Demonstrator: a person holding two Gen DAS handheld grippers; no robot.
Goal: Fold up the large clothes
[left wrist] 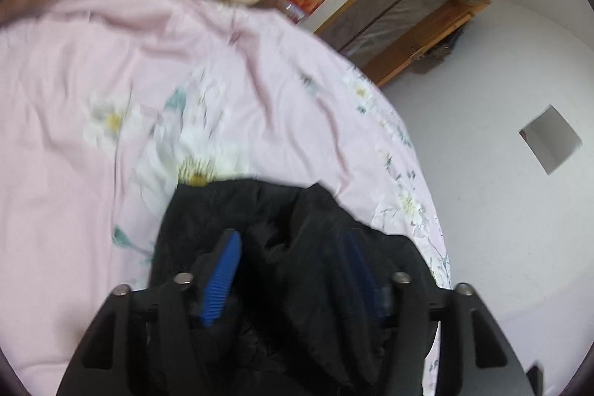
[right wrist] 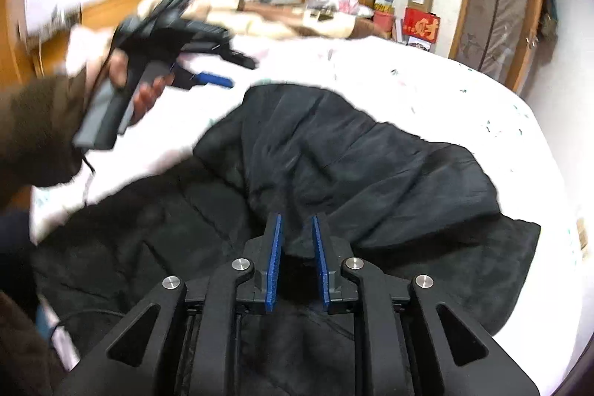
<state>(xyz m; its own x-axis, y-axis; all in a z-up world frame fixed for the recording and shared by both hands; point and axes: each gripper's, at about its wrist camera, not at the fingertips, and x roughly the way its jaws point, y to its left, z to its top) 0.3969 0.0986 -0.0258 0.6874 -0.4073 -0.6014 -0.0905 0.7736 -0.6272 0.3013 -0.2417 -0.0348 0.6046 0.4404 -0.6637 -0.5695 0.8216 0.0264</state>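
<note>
Two thirds of what I see is the bed [right wrist: 427,69], its pink floral duvet [left wrist: 111,80] rumpled under everything. On it, toward the near edge, lies the black quilted coat [right wrist: 352,154], bunched and half doubled over itself, one flat corner reaching toward the bed's right side. I judge it bulky but light, soft and puffy, with a smooth shell that may slide; it will slump rather than hold a crease. A pinch through a seam, hem or shoulder edge should hold better than a grab at the padded middle.

My left gripper [left wrist: 293,270] hangs over a hump of the coat with its blue pads [left wrist: 222,281] well apart; black fabric lies between them, yet I see no pad pressing on it. From the right wrist view that gripper shows in the person's hand [right wrist: 137,88], lifted above the duvet. My right gripper [right wrist: 297,262] points down at a fold, fingers only narrowly parted, nothing pinched.
</note>
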